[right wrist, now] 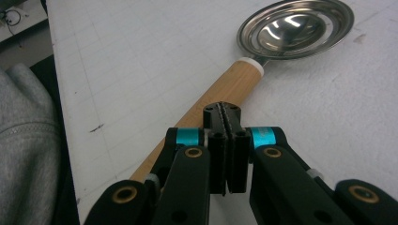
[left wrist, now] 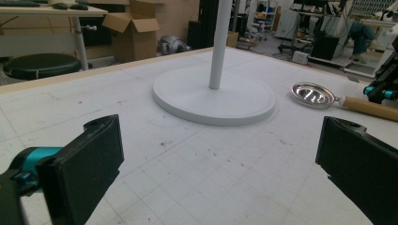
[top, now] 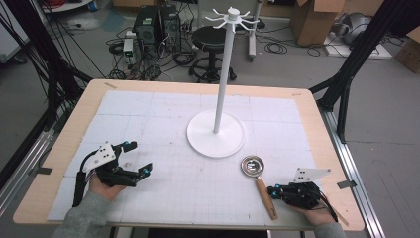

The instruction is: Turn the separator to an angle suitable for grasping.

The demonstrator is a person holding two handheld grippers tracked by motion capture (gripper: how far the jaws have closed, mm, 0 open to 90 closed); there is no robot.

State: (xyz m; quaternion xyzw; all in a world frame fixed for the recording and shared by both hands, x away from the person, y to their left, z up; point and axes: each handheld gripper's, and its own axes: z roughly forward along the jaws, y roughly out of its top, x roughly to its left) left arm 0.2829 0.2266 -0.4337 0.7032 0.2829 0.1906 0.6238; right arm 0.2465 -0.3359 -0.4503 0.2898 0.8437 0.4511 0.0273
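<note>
A ladle with a shiny metal bowl (top: 252,165) and a wooden handle (top: 266,197) lies on the white gridded mat (top: 163,188) at the front right. My right gripper (top: 270,190) sits just right of the handle. In the right gripper view its jaws (right wrist: 227,111) are pressed together with nothing between them, tips just over the handle (right wrist: 234,82), the bowl (right wrist: 293,29) beyond. My left gripper (top: 139,156) rests at the front left, open and holding nothing. The left gripper view has its jaws (left wrist: 218,140) wide apart, facing the stand and the ladle (left wrist: 312,93).
A white stand with a round base (top: 216,133), a tall pole (top: 225,74) and hooked arms on top stands mid-table. Behind the table are a stool (top: 212,37), computer cases, cables and cardboard boxes. A grey sleeve (right wrist: 23,140) lies at the near table edge.
</note>
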